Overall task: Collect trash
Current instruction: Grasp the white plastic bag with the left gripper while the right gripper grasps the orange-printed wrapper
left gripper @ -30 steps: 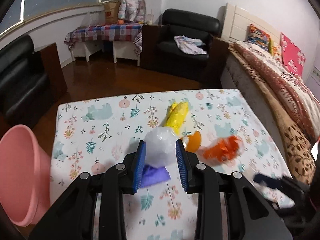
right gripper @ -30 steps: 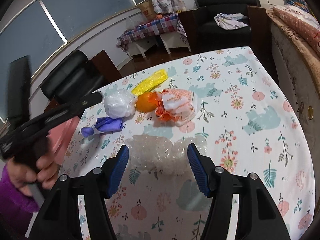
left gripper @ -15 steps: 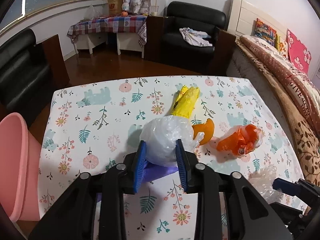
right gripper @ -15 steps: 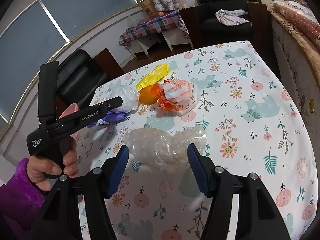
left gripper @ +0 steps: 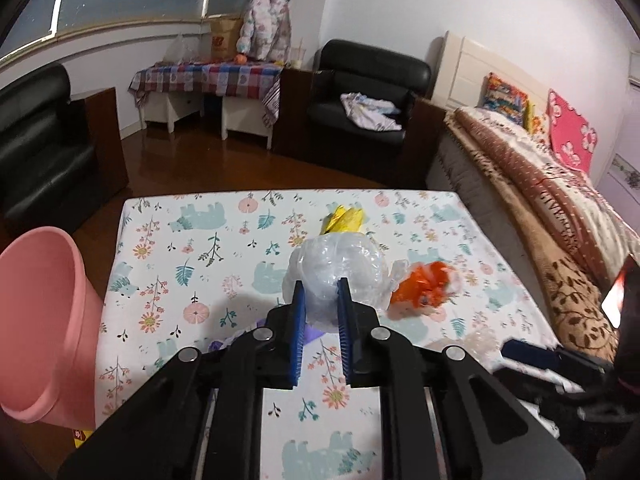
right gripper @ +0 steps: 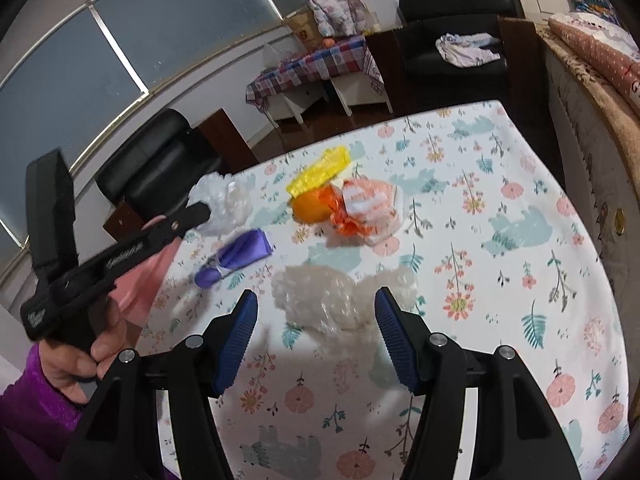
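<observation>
My left gripper (left gripper: pixel 320 292) has its jaws closing on a crumpled white plastic bag (left gripper: pixel 336 264), its blue pads pressing into the bag, which is held just above the floral tablecloth (left gripper: pixel 192 248). In the right wrist view the same left gripper (right gripper: pixel 200 212) holds the white plastic bag (right gripper: pixel 224 204) at the left. My right gripper (right gripper: pixel 316 294) stands open over a clear crumpled plastic sheet (right gripper: pixel 320 312) that lies on the cloth between its fingers, untouched. A purple wrapper (right gripper: pixel 240 256), an orange (right gripper: pixel 310 208), an orange-and-white wrapper (right gripper: pixel 368 208) and a yellow wrapper (right gripper: pixel 320 170) lie on the table.
A pink bin (left gripper: pixel 44 320) stands beside the table's left edge. A bed (left gripper: pixel 560 200) runs along the right side. Black armchairs (left gripper: pixel 360 92) and a checked side table (left gripper: pixel 208 76) stand beyond the far edge. A person's hand in a purple sleeve (right gripper: pixel 76 364) grips the left tool.
The left jaws have narrowed onto the white bag and raised it off the cloth, uncovering the purple wrapper. The right gripper has stayed put over the clear plastic.
</observation>
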The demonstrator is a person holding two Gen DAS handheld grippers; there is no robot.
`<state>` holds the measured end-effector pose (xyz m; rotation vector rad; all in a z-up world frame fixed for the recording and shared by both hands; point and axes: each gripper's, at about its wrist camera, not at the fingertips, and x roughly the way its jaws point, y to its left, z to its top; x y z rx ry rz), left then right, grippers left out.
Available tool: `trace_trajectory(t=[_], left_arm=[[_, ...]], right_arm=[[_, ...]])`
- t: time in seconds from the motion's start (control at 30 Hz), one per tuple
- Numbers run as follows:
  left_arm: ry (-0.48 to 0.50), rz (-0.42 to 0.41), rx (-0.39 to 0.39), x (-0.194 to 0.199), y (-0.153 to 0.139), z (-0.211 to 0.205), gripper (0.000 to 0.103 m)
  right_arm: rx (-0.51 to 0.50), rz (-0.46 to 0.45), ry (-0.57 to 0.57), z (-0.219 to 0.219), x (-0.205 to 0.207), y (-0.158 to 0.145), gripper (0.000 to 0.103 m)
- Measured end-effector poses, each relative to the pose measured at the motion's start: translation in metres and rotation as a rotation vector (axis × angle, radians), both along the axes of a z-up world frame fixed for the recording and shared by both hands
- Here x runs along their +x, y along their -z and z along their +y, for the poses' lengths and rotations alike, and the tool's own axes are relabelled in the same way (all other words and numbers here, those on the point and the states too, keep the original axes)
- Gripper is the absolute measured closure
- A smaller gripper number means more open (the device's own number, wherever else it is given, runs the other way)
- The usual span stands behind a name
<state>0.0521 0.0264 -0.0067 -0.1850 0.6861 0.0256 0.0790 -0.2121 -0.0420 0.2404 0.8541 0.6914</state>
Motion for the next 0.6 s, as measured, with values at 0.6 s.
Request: trace_trajectory(t=[0.6], left_arm=[[0.009,0.042,-0.049,-0.031,0.013,0.009,0.088]], right_arm=[[-0.108,-0.013,0.096,0.036,0.078,0.003,0.043]])
